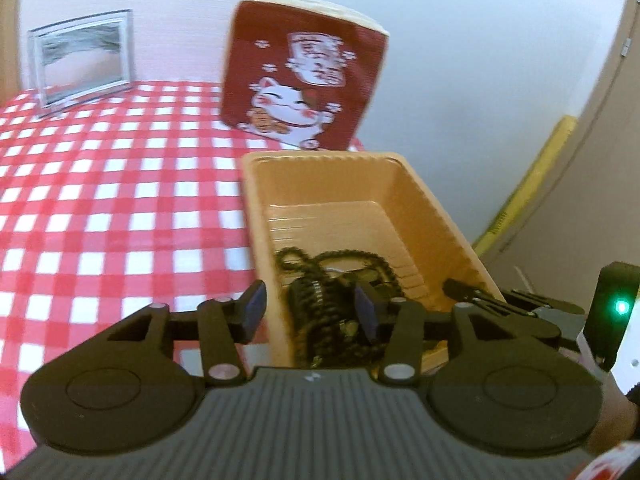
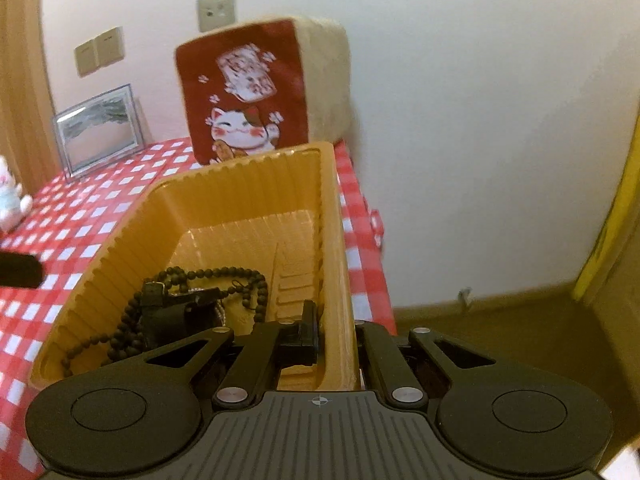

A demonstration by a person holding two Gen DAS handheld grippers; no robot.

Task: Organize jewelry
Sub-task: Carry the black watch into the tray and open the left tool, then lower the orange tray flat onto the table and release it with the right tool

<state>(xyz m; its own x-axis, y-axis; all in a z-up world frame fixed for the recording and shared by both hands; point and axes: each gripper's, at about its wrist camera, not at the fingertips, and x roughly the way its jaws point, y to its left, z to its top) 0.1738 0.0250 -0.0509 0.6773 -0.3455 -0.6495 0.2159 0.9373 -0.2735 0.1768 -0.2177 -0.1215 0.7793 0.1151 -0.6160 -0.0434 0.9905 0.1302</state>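
A table covered by a red-and-white checked cloth (image 1: pixel 100 200) is seen, with a red lucky-cat cushion (image 1: pixel 304 84) propped against the far wall and a framed picture (image 1: pixel 80 60) at the far left. Near the table's right edge an orange ribbed plastic tray (image 2: pixel 132 236) is held, probably to steady it: its right wall is pinched between the nearly closed fingers of the right gripper (image 2: pixel 336 340). Inside the tray, at its near end, dark beaded strands (image 2: pixel 224 276) are piled. The left gripper (image 1: pixel 310 312) is spread partly open, its fingers straddling the tray's left wall and the bead pile; whether the beads are actually gripped cannot be told.
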